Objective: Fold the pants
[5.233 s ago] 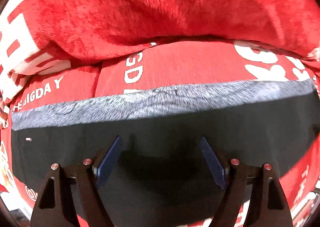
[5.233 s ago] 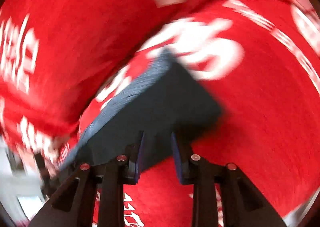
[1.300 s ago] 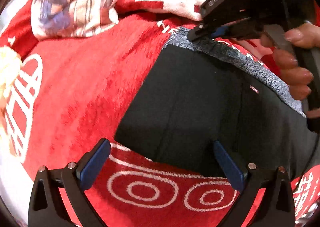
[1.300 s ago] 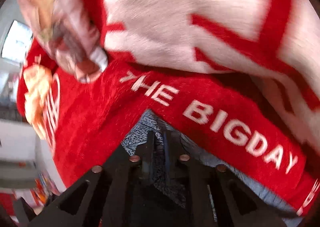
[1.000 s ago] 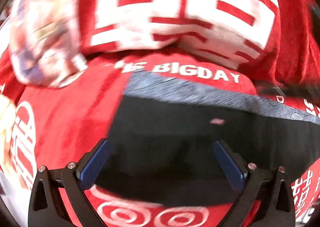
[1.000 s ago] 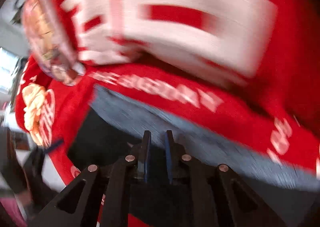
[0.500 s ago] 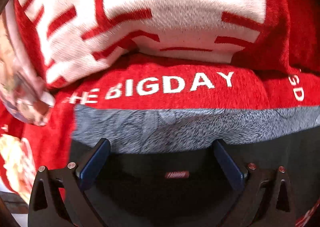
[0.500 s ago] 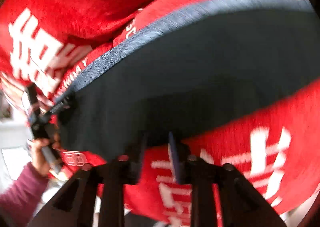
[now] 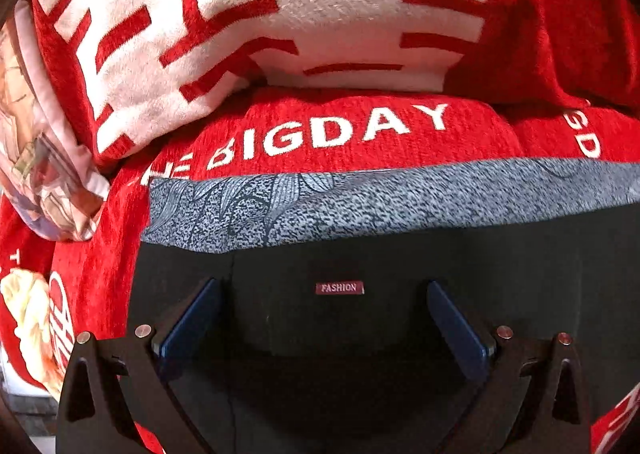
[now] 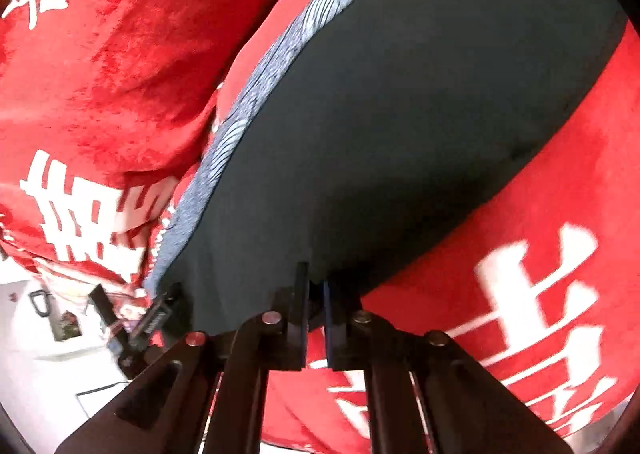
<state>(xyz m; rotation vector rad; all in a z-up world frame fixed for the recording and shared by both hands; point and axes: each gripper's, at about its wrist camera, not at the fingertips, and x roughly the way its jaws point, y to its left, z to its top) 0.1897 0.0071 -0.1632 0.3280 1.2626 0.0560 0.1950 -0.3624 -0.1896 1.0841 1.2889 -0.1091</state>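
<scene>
The black pants [image 9: 400,274] lie flat on a red blanket, with a grey patterned waistband [image 9: 360,202] along the far edge and a small "FASHION" label [image 9: 339,288]. My left gripper [image 9: 320,318] is open, its blue pads spread low over the black cloth near the waistband. In the right wrist view the pants [image 10: 420,114] stretch away, waistband [image 10: 256,106] at left. My right gripper [image 10: 316,294] is shut on the near edge of the pants. The left gripper [image 10: 154,320] shows at the lower left there.
The red blanket [image 9: 340,130] with white "BIGDAY" lettering covers the surface. A bunched red-and-white blanket [image 9: 280,6] rises behind the waistband. A pink patterned cloth [image 9: 44,182] lies at the left. White floor or furniture [image 10: 48,366] shows beyond the bed edge.
The left gripper has moved forward and lower over the pants towards the waistband, still open. The right gripper swung from the waistband to the pants' opposite edge and stays shut.
</scene>
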